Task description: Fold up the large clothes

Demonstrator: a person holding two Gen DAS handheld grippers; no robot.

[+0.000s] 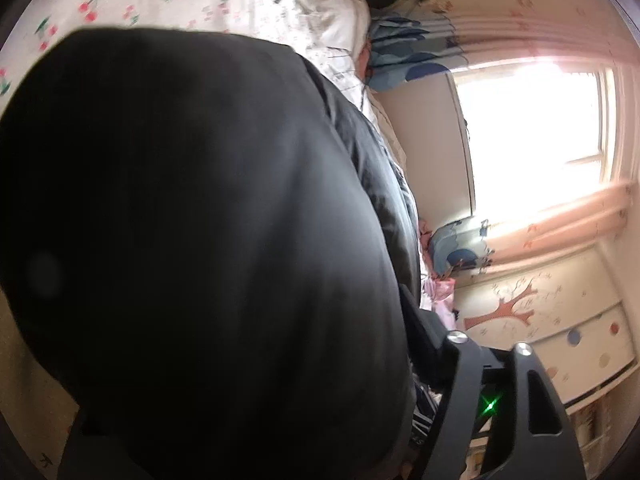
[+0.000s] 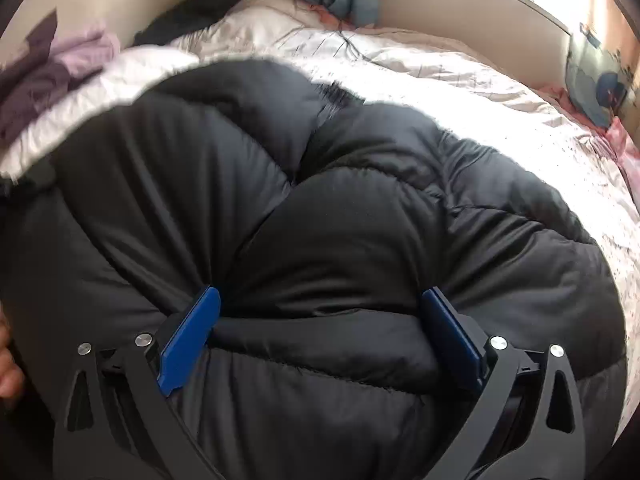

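The bed (image 2: 460, 92), under a pale quilt, gives the bulky black puffer jacket (image 2: 320, 208) room to lie flat. The right tongs (image 2: 320, 316) straddle a thick padded fold, blue pads (image 2: 192, 332) pressing it. The left tongs (image 1: 460, 360) are mostly smothered by jacket; grip unclear.

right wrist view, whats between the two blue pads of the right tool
A thick fold of the black puffer jacket fills the gap between the right tool's blue pads, and both pads press into it. Only the right wrist view shows this.
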